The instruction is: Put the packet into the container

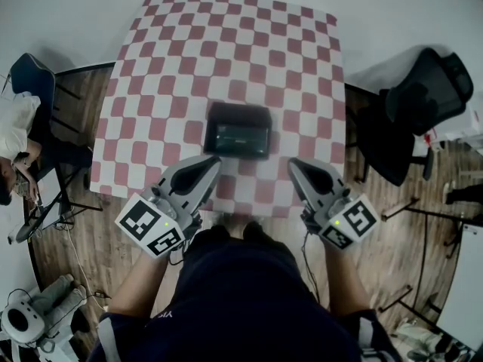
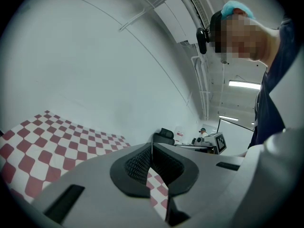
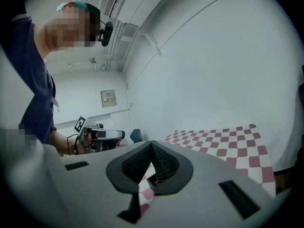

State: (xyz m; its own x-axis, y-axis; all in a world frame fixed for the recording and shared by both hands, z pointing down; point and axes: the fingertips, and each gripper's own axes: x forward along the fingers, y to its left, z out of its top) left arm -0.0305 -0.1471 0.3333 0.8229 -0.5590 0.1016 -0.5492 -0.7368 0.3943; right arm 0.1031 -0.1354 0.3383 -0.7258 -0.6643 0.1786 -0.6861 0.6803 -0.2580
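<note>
Seemingly the packet (image 1: 238,136) already lies inside the container (image 1: 238,110) on the worktop (image 1: 189,44). I judge it light, crinkly, slippery: pinch an edge. Left tool (image 1: 212,164) and right tool (image 1: 293,165): jaws together, nothing held.

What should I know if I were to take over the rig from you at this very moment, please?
Left gripper: shut, nothing between the jaws, at the near edge of the table.
Right gripper: shut, also empty, at the near edge on the other side.
Container: black, open, at the middle of the checked cloth, just beyond both grippers.
Packet: a dark item with a greenish sheen lies inside the container, probably the packet; none shows elsewhere on the cloth.
Done: the placing, it seems.
Left: look in to confirm; otherwise nothing obvious.
</note>
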